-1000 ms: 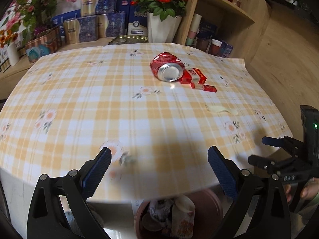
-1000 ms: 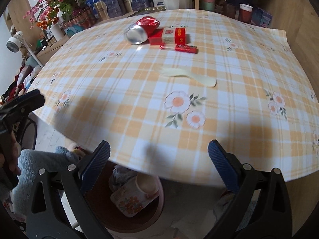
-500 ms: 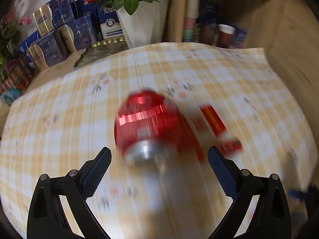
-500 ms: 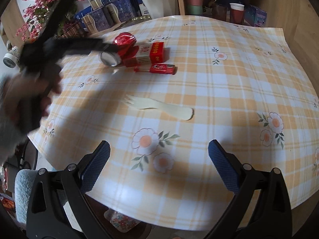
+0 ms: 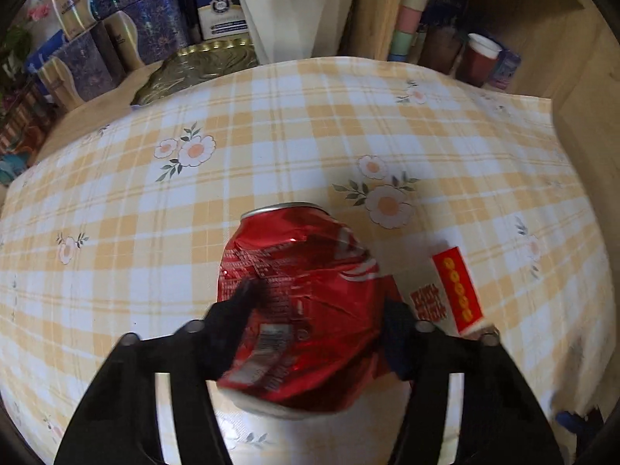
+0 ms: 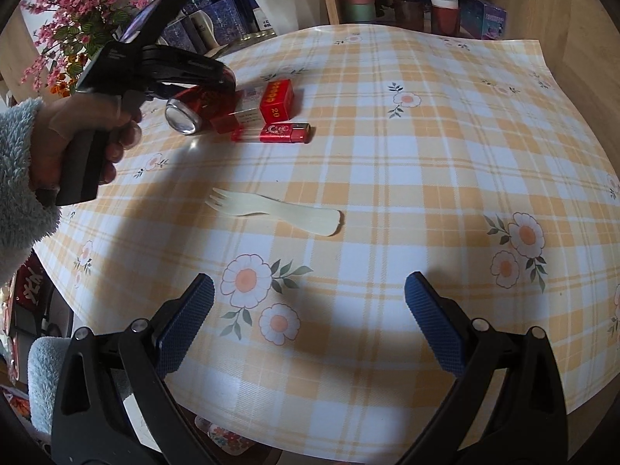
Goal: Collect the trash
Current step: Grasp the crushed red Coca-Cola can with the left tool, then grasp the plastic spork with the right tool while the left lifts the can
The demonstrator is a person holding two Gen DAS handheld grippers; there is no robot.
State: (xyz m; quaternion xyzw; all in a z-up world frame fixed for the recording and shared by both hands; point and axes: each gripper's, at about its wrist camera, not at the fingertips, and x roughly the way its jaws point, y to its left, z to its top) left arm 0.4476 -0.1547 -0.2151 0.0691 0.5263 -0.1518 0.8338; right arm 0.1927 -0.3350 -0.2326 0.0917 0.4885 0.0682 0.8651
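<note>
A crushed red soda can (image 5: 298, 310) lies on its side on the checked tablecloth. My left gripper (image 5: 314, 329) has closed its jaws around the can, one finger on each side. The can (image 6: 193, 110) also shows in the right wrist view, with the left gripper (image 6: 217, 77) over it. A red cigarette pack (image 5: 457, 290) lies against the can on the right; it shows in the right wrist view (image 6: 277, 99) with a red lighter (image 6: 285, 133) in front. A pale plastic fork (image 6: 275, 213) lies mid-table. My right gripper (image 6: 310, 317) is open and empty above the table's near edge.
A white flower pot (image 5: 290, 4), blue boxes (image 5: 116, 35) and a brass tray (image 5: 201, 66) stand behind the table. Paper cups (image 6: 443, 11) sit on a wooden shelf at the back right. A trash bin with litter (image 6: 224, 436) is under the near table edge.
My left gripper moved from the table's near edge over the table to the can and closed on it. My right gripper moved forward over the table and stayed open.
</note>
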